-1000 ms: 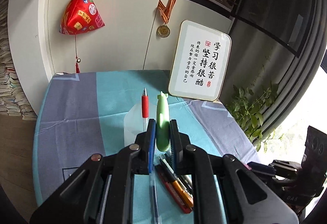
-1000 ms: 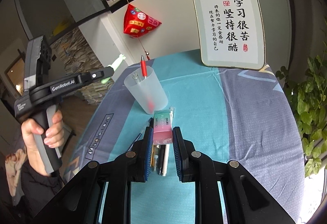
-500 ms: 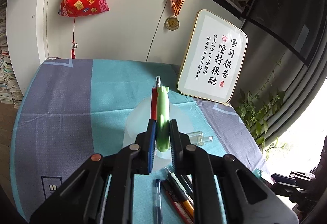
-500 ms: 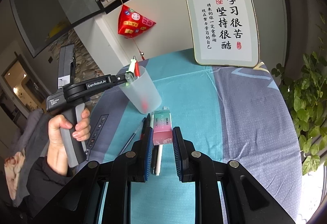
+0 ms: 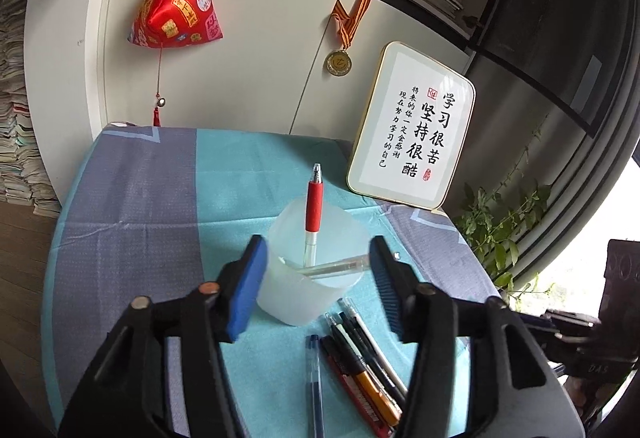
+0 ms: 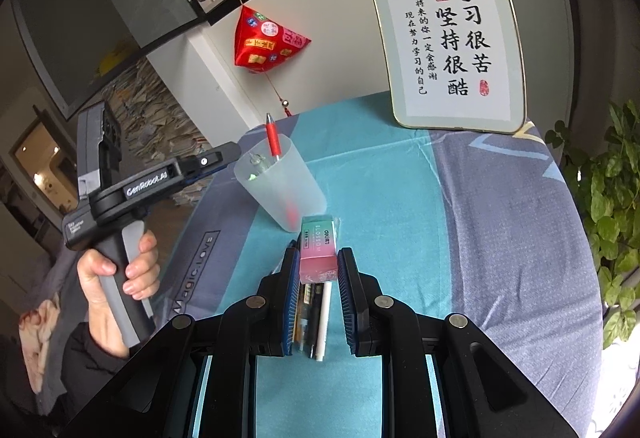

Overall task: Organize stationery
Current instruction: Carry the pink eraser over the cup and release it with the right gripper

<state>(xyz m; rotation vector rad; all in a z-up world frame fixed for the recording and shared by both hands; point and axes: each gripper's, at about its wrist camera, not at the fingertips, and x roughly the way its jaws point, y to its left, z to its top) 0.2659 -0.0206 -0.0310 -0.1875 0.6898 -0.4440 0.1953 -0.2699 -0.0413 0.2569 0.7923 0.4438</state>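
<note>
Pens: two seen in one frosted cup (image 5: 316, 270), roughly six laid beside it. Left gripper (image 5: 318, 278) spread wide; right gripper (image 6: 319, 292) pinching one eraser (image 6: 318, 252).

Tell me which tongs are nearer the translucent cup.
Left. The left tongs hang open right over the translucent cup; the right tongs sit farther back over the loose pens, holding the pink eraser.

Left claw (image 5: 318, 280) gapes wide around the frosted cup (image 5: 312, 270) holding a red pen (image 5: 314, 206); loose pens (image 5: 360, 362) lie beside it
</note>
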